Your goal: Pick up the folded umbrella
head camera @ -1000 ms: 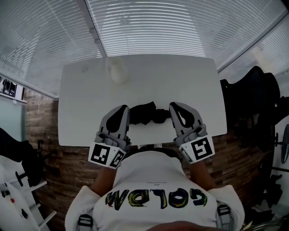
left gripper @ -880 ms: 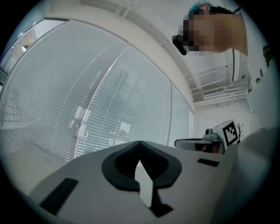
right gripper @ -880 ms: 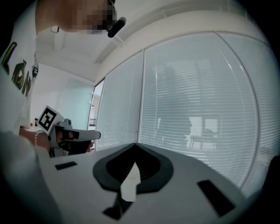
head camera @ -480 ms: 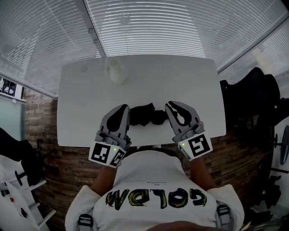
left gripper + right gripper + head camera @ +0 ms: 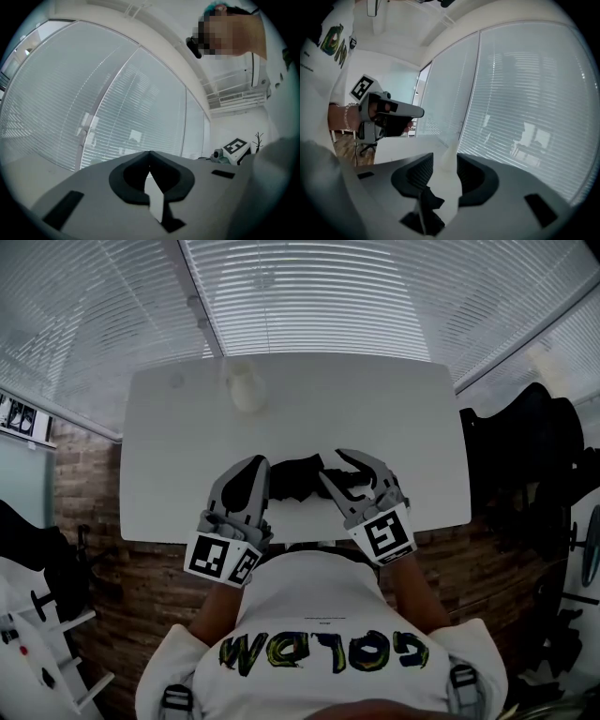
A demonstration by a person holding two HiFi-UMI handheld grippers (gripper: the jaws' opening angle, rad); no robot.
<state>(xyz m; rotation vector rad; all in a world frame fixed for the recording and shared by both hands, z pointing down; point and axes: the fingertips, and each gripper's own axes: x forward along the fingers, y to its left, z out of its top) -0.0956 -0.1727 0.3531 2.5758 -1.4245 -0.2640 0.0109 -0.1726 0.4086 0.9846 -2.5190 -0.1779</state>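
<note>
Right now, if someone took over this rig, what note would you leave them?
Left tool: shut, empty, beside the folded umbrella at its left end.
Right tool: jaws opening at its right end, dark fabric low between them, not clamped.
Umbrella lies on the white table, near its front edge.
Done: approach. Left: close on it and lift.

Black folded umbrella (image 5: pixel 295 474), lying crumpled, near table (image 5: pixel 187 446) front edge
</note>
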